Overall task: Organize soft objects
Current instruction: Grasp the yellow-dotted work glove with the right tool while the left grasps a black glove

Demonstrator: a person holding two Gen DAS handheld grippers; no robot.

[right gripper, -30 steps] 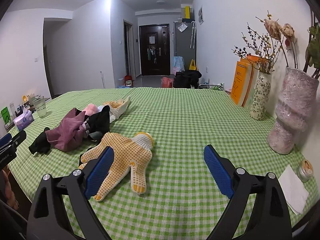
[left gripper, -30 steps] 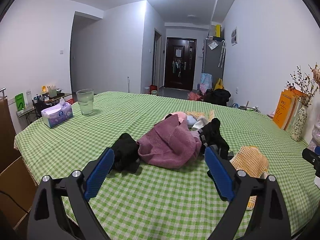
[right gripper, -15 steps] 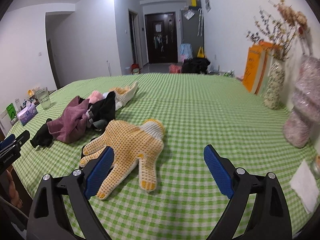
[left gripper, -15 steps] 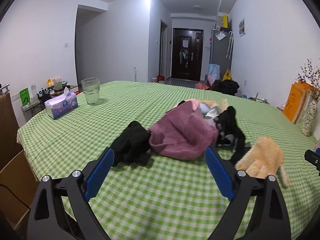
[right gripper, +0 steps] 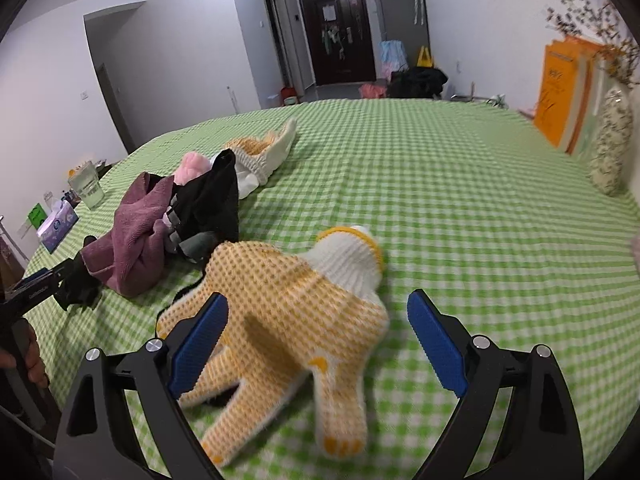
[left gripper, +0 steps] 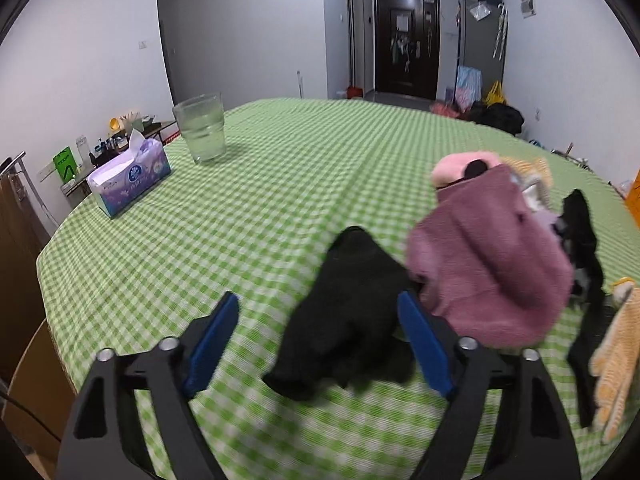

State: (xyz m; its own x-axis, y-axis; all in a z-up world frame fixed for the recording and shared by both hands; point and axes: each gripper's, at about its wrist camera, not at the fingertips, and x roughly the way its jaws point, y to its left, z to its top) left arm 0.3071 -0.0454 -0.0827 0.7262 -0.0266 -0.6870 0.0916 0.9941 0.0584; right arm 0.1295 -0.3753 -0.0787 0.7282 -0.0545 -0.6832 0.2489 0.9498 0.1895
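Only the left wrist view shows the left claw (left gripper: pixel 318 336) closing around the black cloth (left gripper: pixel 352 320), pads not yet pressing it; only the right wrist view shows the right claw (right gripper: pixel 316 340) wide open over the yellow dotted glove (right gripper: pixel 280 304), gripping nothing. The purple towel (left gripper: pixel 488 264) lies just right of the black cloth, heaped with other soft pieces. Beyond the towel stand a water glass (left gripper: pixel 202 128) and tissue box (left gripper: pixel 130 176) on the green checked worktop (left gripper: pixel 280 184); a dark door (left gripper: pixel 406 44) closes the hallway

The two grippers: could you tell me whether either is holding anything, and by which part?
Nothing is held. The left gripper, jaws closing, straddles the black cloth; the open right gripper straddles the yellow glove.
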